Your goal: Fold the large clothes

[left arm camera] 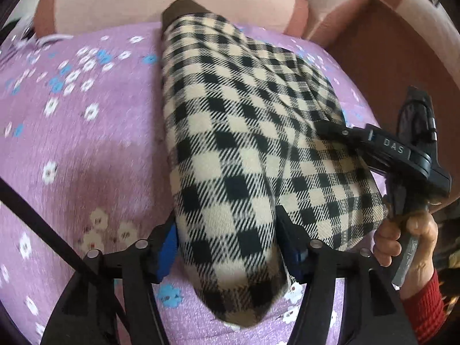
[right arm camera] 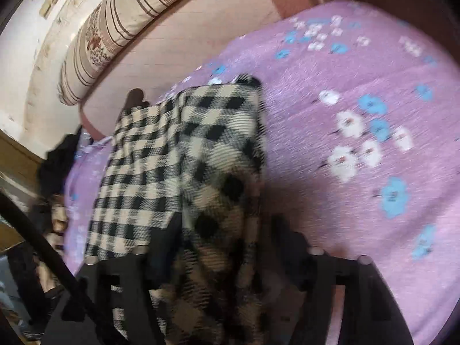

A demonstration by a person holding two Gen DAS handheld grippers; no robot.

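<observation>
A black-and-cream checked garment [left arm camera: 244, 132] lies folded lengthwise on a purple flowered bedspread [left arm camera: 86, 132], with a dark brown collar [left arm camera: 184, 10] at its far end. My left gripper [left arm camera: 227, 247] is shut on the garment's near end, which bulges up between the blue-padded fingers [left arm camera: 168, 247]. My right gripper [left arm camera: 339, 132] reaches in from the right and its fingers pinch the garment's right edge. In the right wrist view the garment [right arm camera: 218, 155] hangs bunched between the fingers of my right gripper [right arm camera: 227, 247], blurred by motion.
A pink padded headboard [left arm camera: 172, 0] runs along the far edge of the bed, with a striped bolster pillow [right arm camera: 115, 28] on top. A brown wooden bed frame [left arm camera: 388, 46] rises at the right. Dark clothing [right arm camera: 57, 161] lies at the bed's edge.
</observation>
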